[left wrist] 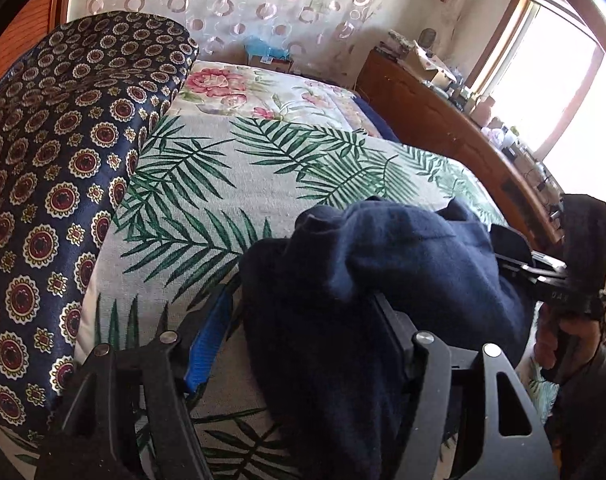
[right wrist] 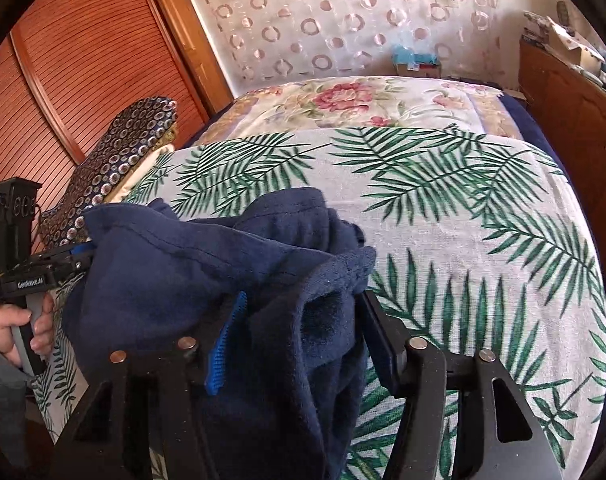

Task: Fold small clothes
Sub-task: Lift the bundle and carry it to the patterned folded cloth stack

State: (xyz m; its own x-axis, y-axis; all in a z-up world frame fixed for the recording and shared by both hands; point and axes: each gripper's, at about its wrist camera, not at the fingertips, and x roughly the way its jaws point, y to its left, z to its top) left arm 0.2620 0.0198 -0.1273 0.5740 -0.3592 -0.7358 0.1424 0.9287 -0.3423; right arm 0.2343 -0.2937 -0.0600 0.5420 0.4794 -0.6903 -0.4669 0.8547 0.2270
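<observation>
Softly bunched, the navy blue knitted cotton garment (left wrist: 383,264) hangs between both tools above the bed's palm-leaf printed woven cover (left wrist: 223,184). Its folds drape into the left tool (left wrist: 303,312) and the right tool (right wrist: 299,316); both stand partly open, and whether the pads pinch cloth I cannot tell. A glossy navy medallion-patterned cushion (left wrist: 55,168) lies alongside, a wooden dresser (left wrist: 443,120) beyond.
</observation>
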